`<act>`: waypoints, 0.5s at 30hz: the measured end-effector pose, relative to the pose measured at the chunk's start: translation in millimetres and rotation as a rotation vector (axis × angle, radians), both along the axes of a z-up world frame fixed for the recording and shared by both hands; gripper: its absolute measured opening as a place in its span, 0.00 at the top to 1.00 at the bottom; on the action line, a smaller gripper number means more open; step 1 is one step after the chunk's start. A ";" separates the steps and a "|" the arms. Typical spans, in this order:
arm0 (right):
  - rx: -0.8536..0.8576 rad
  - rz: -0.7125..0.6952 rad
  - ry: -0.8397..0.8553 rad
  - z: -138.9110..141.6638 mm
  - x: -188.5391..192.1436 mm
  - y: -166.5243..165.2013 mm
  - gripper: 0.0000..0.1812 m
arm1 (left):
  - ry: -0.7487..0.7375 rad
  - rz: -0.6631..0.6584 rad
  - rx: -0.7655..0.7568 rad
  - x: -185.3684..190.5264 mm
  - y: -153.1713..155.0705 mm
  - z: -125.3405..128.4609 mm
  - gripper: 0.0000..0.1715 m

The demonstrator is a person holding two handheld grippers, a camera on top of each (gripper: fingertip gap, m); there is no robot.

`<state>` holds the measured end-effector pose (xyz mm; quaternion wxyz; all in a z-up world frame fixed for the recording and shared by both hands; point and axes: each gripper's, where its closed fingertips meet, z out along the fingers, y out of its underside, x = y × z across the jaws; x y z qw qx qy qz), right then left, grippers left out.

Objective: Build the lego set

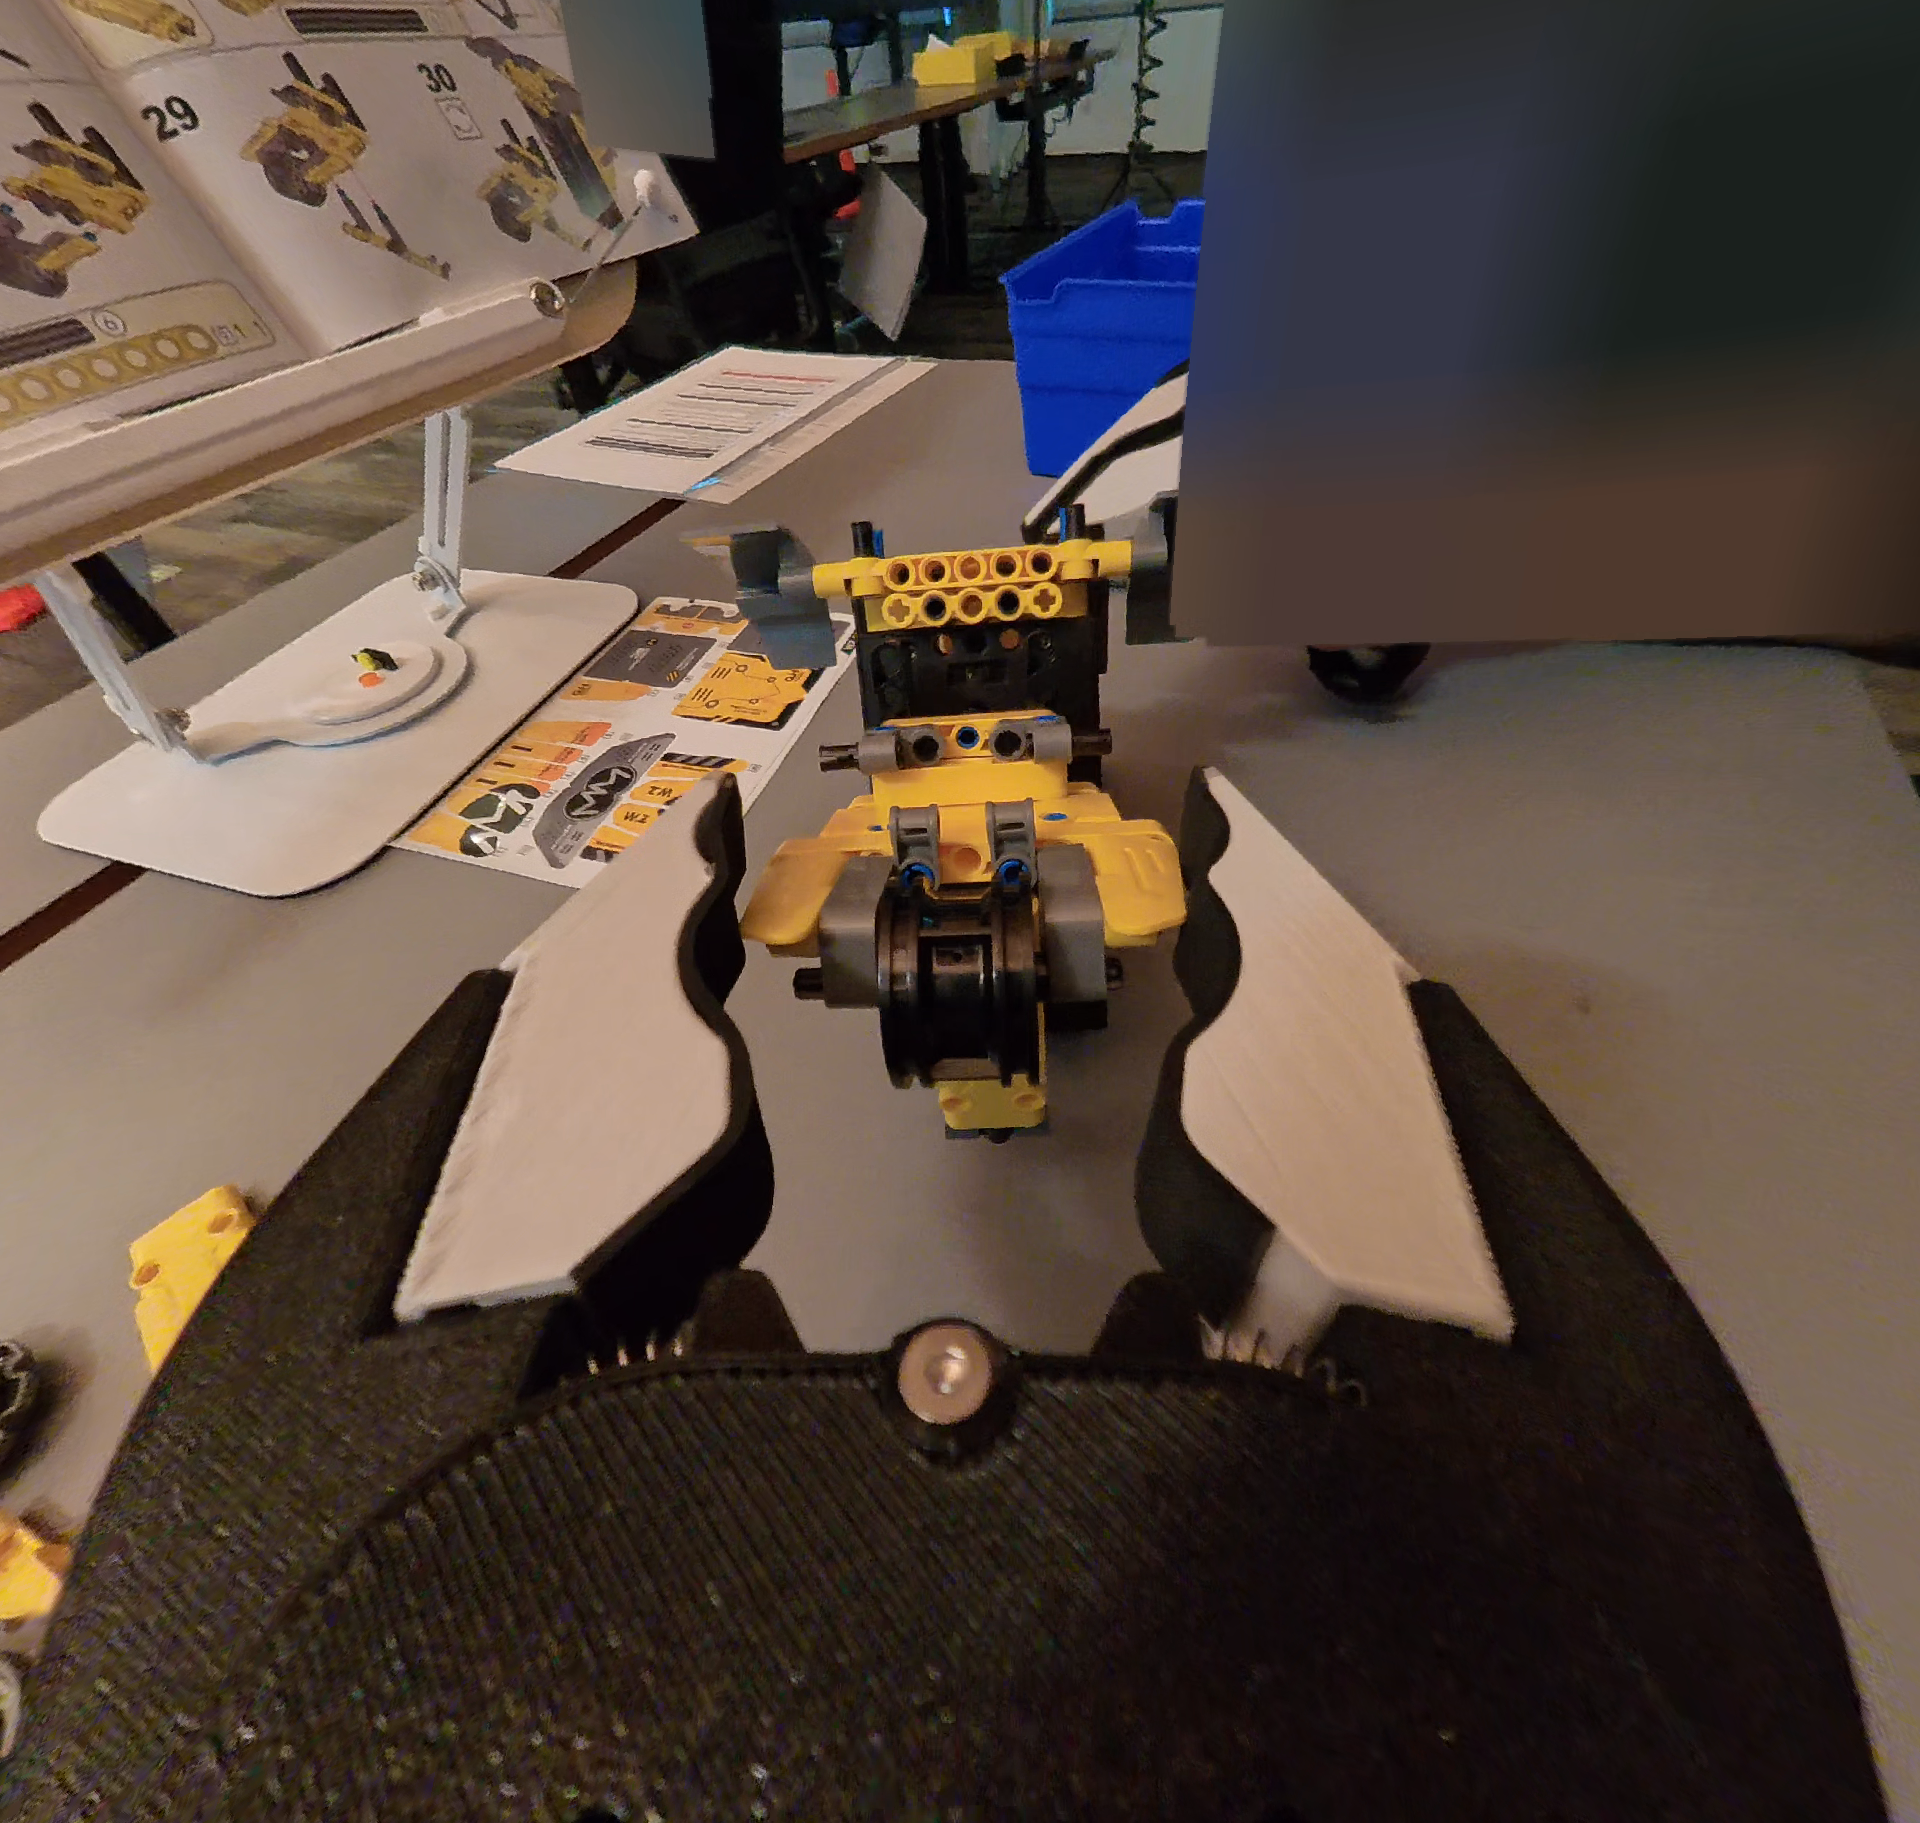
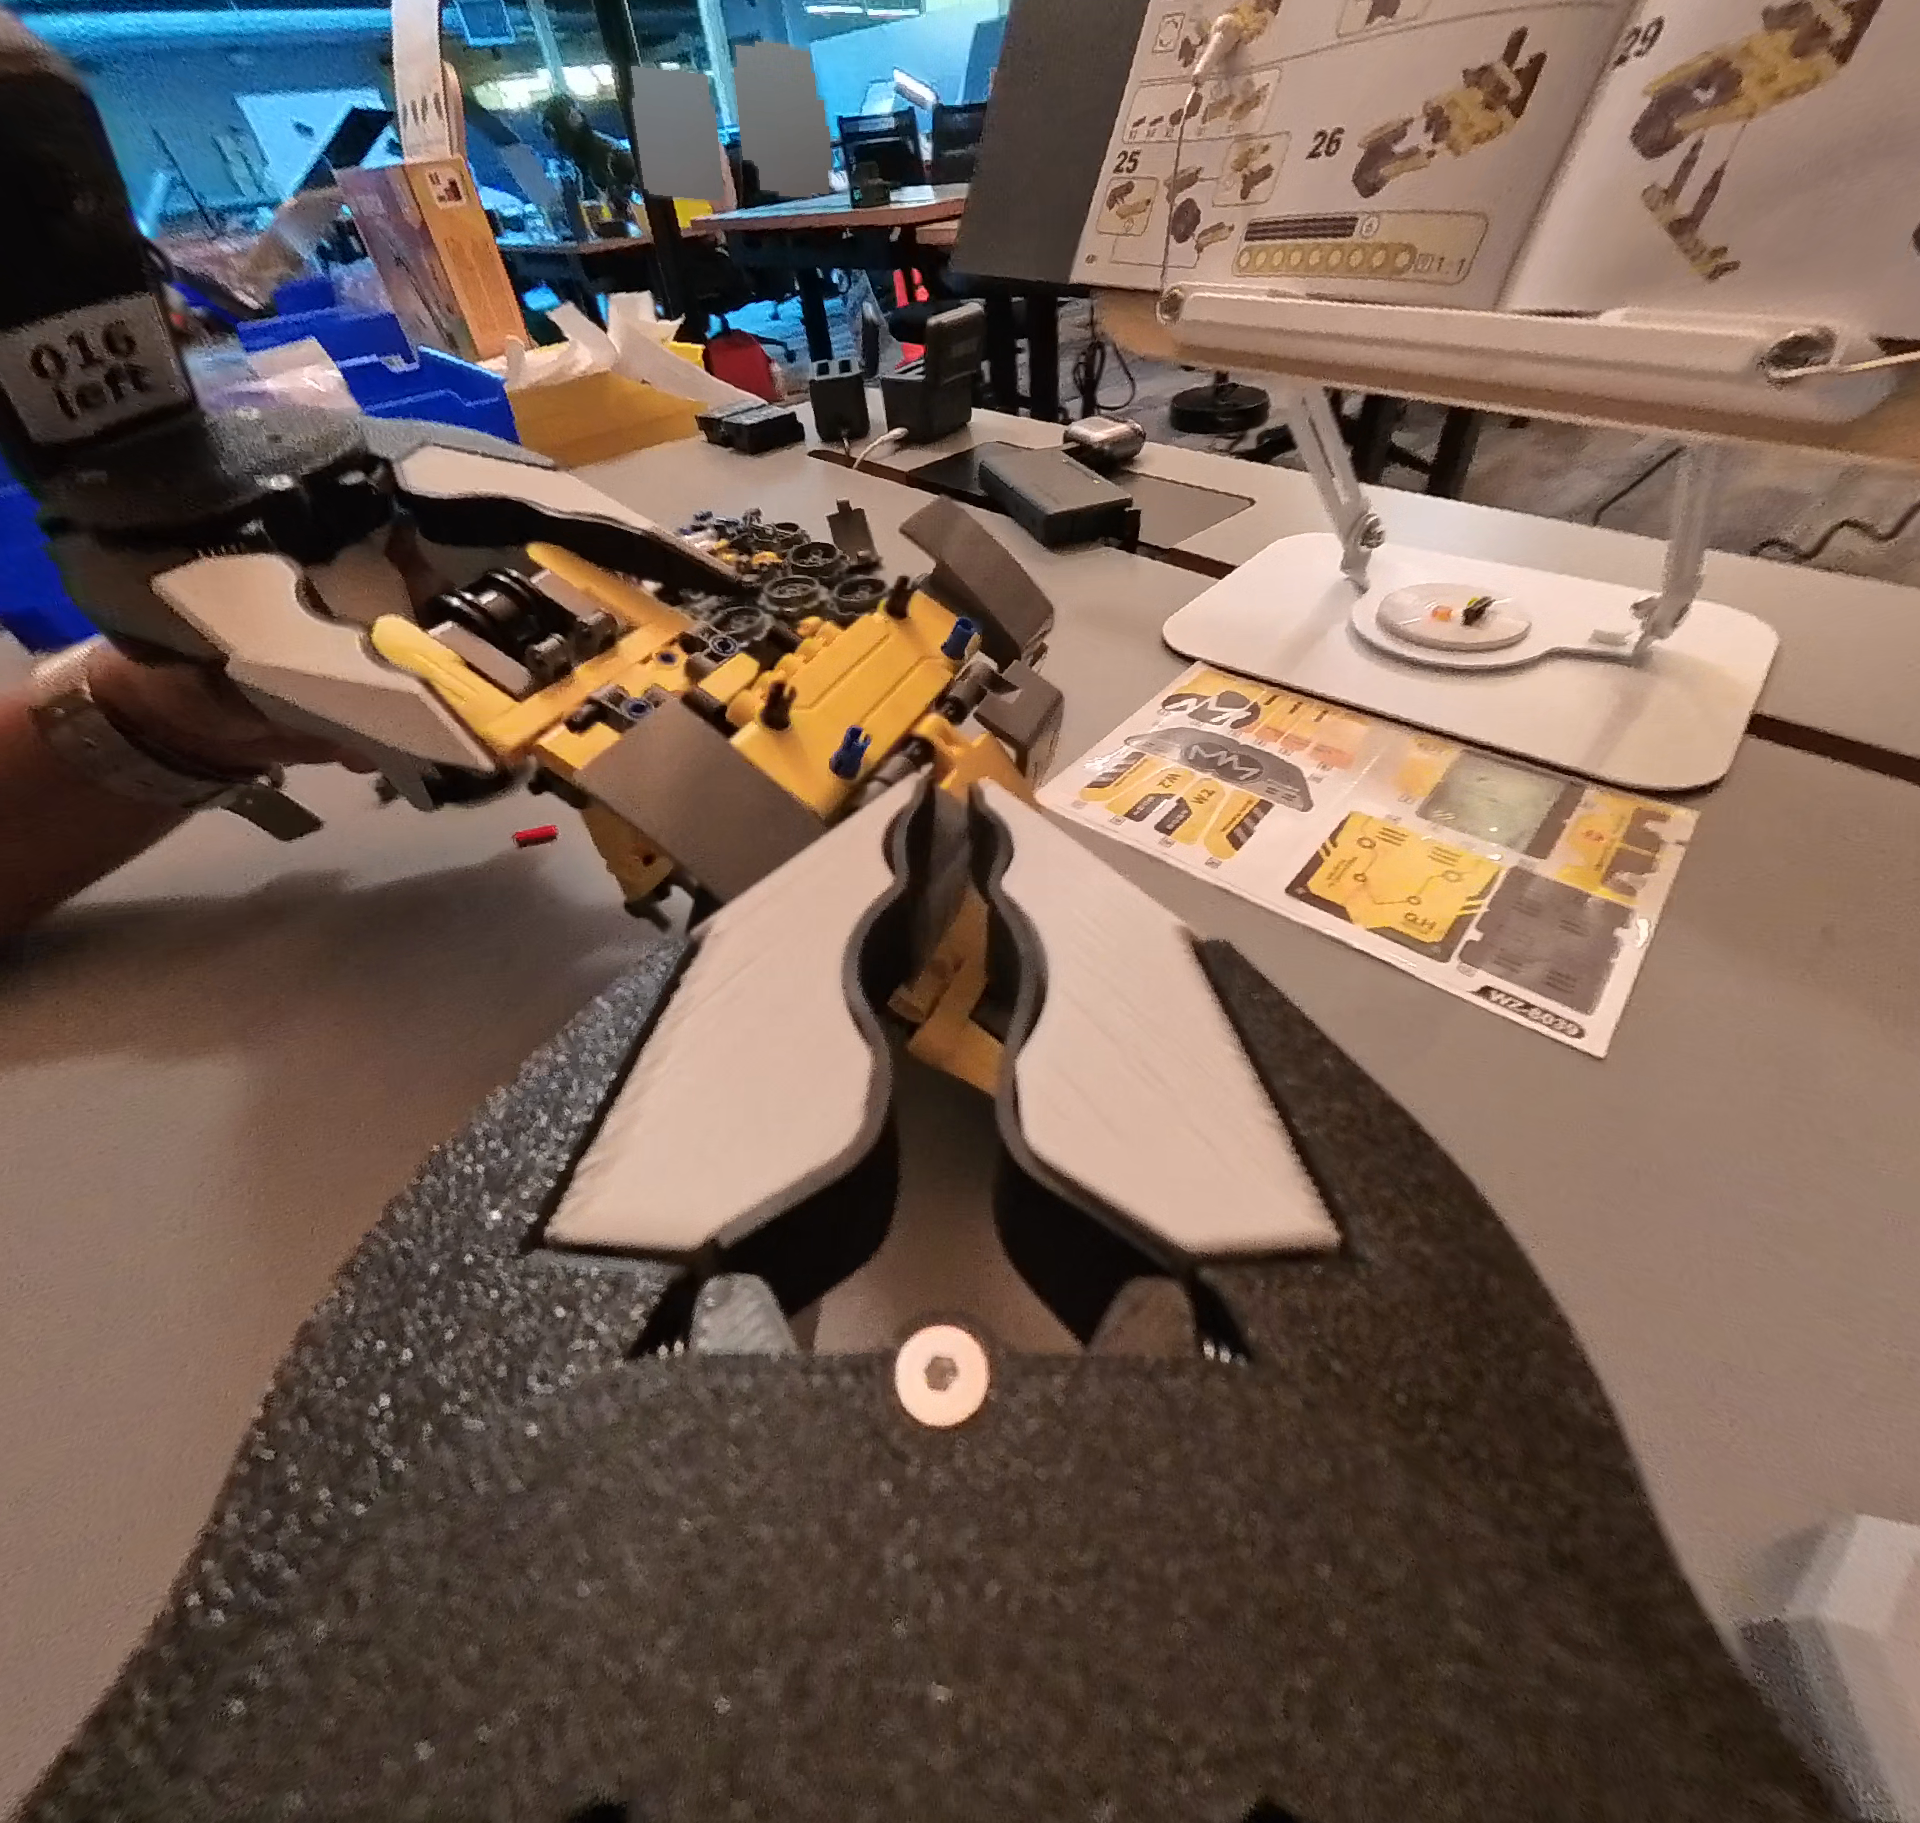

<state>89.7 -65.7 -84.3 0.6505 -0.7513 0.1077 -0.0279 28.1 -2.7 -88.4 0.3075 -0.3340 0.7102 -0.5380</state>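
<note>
A yellow, grey and black brick vehicle model (image 1: pixel 966 838) is held up over the grey table (image 1: pixel 312 1046). My left gripper (image 1: pixel 966 786) is open. Its white fingers (image 1: pixel 603 1025) straddle the model's end, where a black wheel hub (image 1: pixel 961 994) sits, with small gaps at the sides. In the right wrist view the same model (image 2: pixel 790 693) lies tilted. My right gripper (image 2: pixel 951 807) is shut on a thin grey panel at the model's near end. The left gripper (image 2: pixel 343 630) shows there too, held by a person's hand (image 2: pixel 125 734).
An open instruction booklet (image 2: pixel 1455 90) rests on a white stand (image 2: pixel 1475 672) at the back. A sticker sheet (image 2: pixel 1382 859) lies before it. Loose small parts (image 2: pixel 790 568) lie beyond the model, and a small red pin (image 2: pixel 535 835) lies under it. Blue bins (image 1: pixel 1101 339) and a printed sheet (image 1: pixel 717 423) are farther off. Yellow pieces (image 1: pixel 177 1264) lie near left. Spacing between my two grippers at the tips: around 10 centimetres.
</note>
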 end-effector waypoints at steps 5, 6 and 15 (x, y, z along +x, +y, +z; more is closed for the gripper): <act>0.033 0.033 0.106 -1.6 1.0 0.8 0.95 | -0.011 0.012 0.036 1.3 -1.4 -0.9 0.53; 0.040 0.035 0.115 -1.7 1.4 0.9 0.95 | -0.010 0.008 0.035 0.8 -1.9 -0.9 0.53; 0.036 0.026 0.032 -0.3 -0.9 2.6 0.98 | -0.007 0.024 0.047 1.2 -2.1 0.1 0.53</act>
